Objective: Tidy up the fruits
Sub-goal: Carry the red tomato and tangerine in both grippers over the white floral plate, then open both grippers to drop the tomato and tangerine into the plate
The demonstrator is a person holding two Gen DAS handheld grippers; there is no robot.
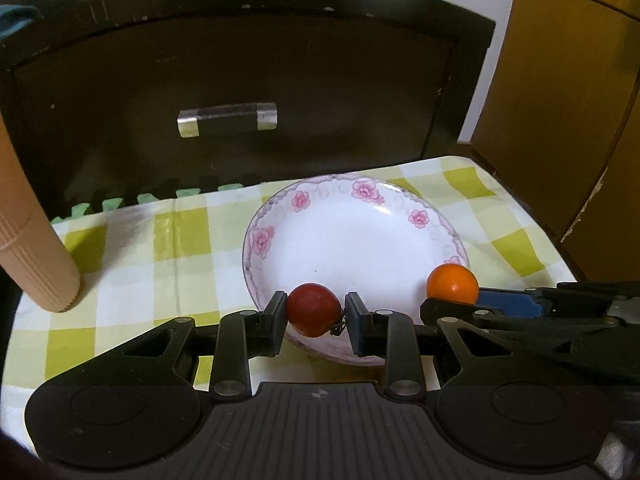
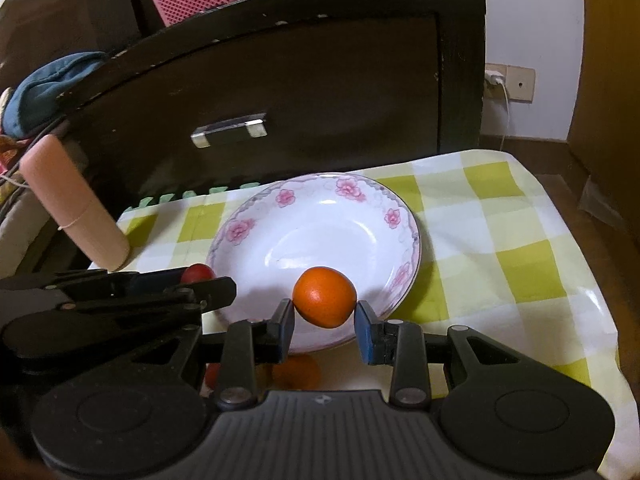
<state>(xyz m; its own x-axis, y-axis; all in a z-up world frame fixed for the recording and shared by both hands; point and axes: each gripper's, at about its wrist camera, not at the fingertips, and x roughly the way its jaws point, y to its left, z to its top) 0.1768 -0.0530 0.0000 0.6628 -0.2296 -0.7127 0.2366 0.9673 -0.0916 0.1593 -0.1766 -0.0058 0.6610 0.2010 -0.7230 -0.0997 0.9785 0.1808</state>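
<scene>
With the red fruit [image 1: 314, 309] clamped in the left gripper [image 1: 316, 316] and the orange fruit [image 2: 324, 297] seemingly pinched by the right gripper [image 2: 325, 316], both at the lower rim of the plate [image 2: 256, 220], each should be lowered to the centre before release

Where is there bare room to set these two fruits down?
The plate's white middle is bare. Checked cloth lies open right of the plate, and between the plate and the beige tube. The near rim is crowded: left tool with red fruit, right tool with orange fruit.

Dark drawer cabinet [image 1: 240, 80]; white wall [image 2: 532, 20]; wooden door [image 1: 568, 80].
</scene>
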